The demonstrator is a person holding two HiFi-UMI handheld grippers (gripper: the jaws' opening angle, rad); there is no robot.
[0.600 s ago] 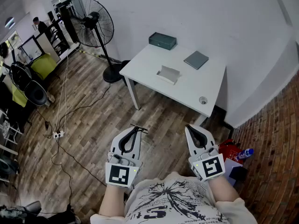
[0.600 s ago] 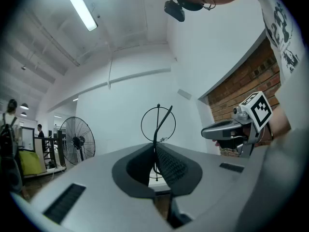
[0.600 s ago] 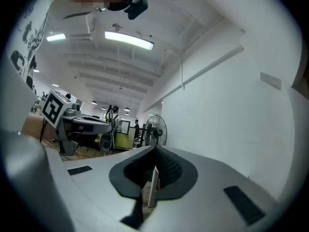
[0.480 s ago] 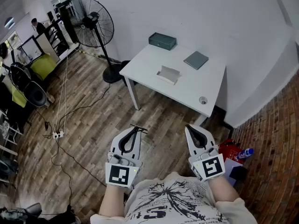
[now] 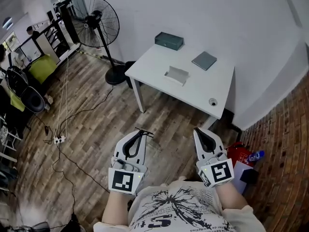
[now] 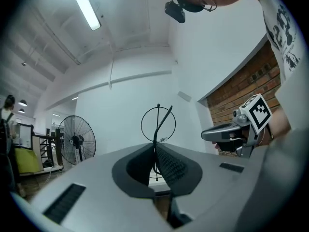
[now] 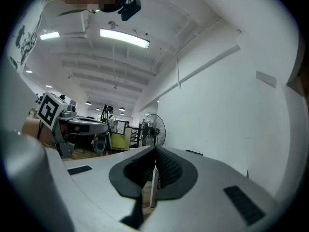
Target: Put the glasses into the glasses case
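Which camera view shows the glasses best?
The left gripper view: the glasses stand up from the left gripper's shut jaws, one round wire rim clear against the wall. The head view shows only thin dark lines at that gripper's tip; the right gripper view shows nothing of them.

Floor (image 5: 164, 120) ahead of left gripper (image 5: 139, 133) & right gripper (image 5: 198, 131) bare up to desk (image 5: 198, 88). Desk front mostly free; white item (image 5: 176, 75) mid-desk, box (image 5: 169, 41) back-left, grey flat thing (image 5: 204, 60) at back, small round thing (image 5: 212, 101) nr front-right corner. Wall (image 5: 217, 18) behind & right; fan (image 5: 99, 21) left.
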